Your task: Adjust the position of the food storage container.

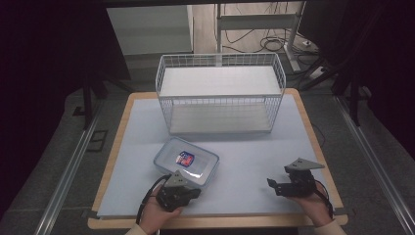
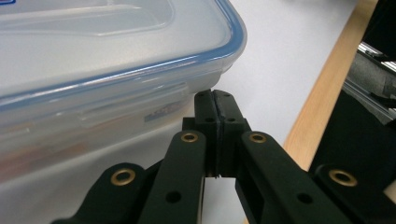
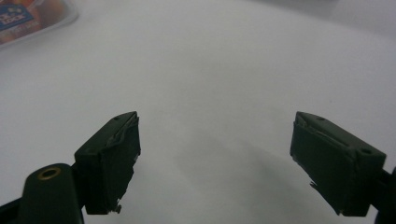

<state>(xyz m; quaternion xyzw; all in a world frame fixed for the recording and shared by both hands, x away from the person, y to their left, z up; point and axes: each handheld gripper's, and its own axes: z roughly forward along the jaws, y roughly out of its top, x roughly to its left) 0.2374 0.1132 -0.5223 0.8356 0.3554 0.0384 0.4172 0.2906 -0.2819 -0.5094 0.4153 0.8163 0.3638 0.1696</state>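
A pale-covered surface (image 1: 254, 161) with a wooden rim carries a white wire basket (image 1: 220, 93) at its far side, open-topped and bare inside. Nearer the person, left of centre, lies a clear lidded container (image 1: 186, 160) with a blue seal and a small label on the lid, its long axis running from near right to far left, slightly skewed to the surface's edge. The left tongs (image 1: 195, 191) sit just beside the container's near right corner; in the left gripper view (image 2: 218, 122) the jaws are clenched tight together, grasping nothing, their tips at the container's side wall below the lid rim. The right tongs (image 1: 270, 183) rest well apart, near the right front corner, jaws spread wide and released over bare covering (image 3: 215, 154). The left hand (image 1: 159, 215) is plainly the nearer, the container lying ahead and to its left.
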